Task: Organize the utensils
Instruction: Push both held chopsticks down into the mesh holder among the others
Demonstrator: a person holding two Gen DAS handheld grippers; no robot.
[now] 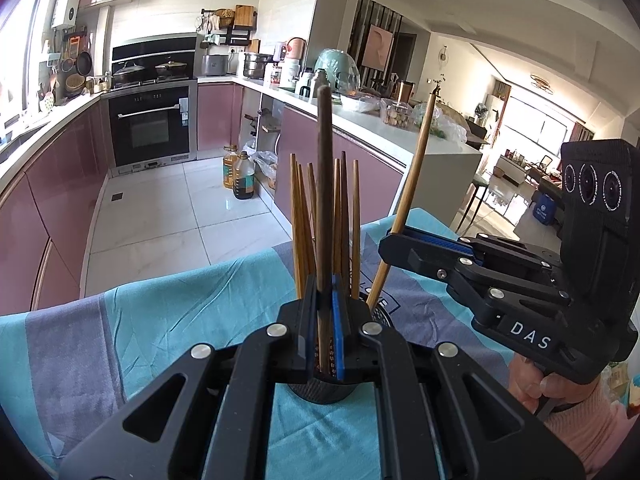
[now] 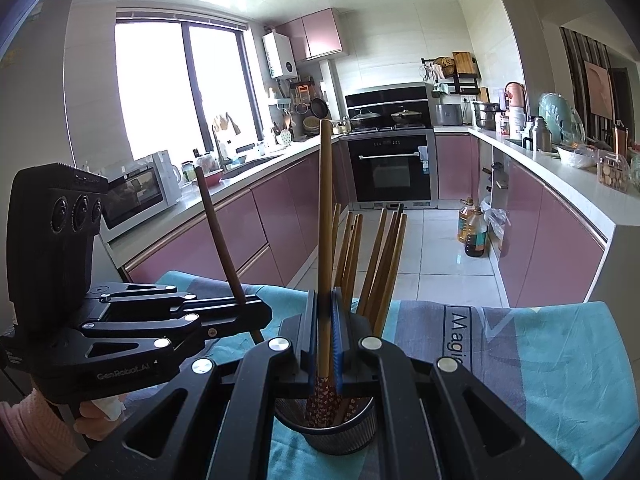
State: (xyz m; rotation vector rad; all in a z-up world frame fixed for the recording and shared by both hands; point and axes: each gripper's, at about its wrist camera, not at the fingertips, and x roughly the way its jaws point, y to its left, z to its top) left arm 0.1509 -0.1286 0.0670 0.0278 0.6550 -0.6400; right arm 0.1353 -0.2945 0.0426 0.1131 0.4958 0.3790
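Observation:
A black mesh holder stands on the teal and grey cloth, with several light wooden chopsticks upright in it. My left gripper is shut on a dark brown chopstick. This chopstick stands nearly upright, its patterned lower end inside the holder. My right gripper is shut on a light brown chopstick. That one leans, and its lower end also reaches into the holder. A hand in a pink sleeve holds each gripper.
The cloth-covered table ends just beyond the holder, with white floor tiles behind it. Two oil bottles stand on the floor by the pink cabinets. A crowded counter runs along the right, and an oven is at the back.

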